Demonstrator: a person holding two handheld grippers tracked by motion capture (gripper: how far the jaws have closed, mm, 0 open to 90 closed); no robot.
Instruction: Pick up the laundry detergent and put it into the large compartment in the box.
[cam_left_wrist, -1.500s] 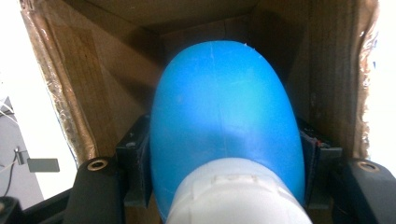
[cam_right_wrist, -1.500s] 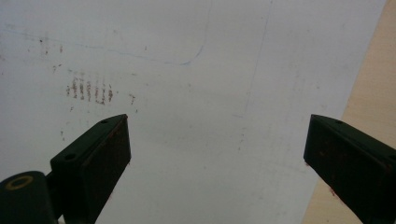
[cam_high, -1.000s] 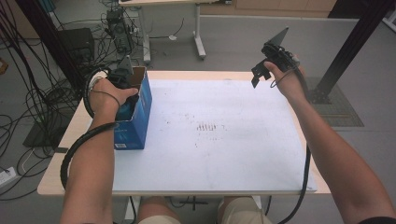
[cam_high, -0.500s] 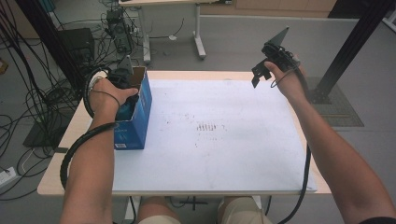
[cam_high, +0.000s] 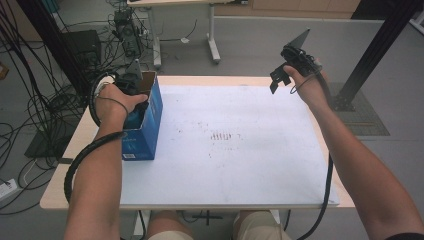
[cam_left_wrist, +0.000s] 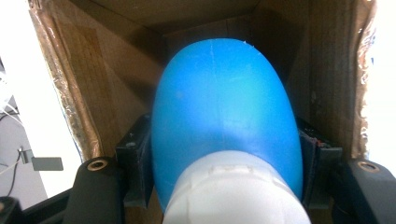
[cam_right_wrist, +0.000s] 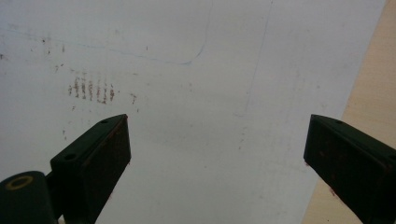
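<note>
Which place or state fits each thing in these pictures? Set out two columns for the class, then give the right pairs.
1. blue bottle
2. right gripper
3. blue box
4. reddish marks

A. stands at the table's left edge
B. on the middle of the white sheet
C. clamped between two jaws inside the box
D. jaws wide apart, holding nothing

Pairs: 1-C, 2-D, 3-A, 4-B

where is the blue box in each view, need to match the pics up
High view: the blue box stands at the table's left edge, the left gripper reaching into its open top.
Left gripper view: its brown cardboard inner walls surround a blue bottle clamped between the jaws.
Right gripper view: the box is out of frame.
Shared landmark: the reddish smudge marks on the white sheet, also upper left in the right gripper view.
</note>
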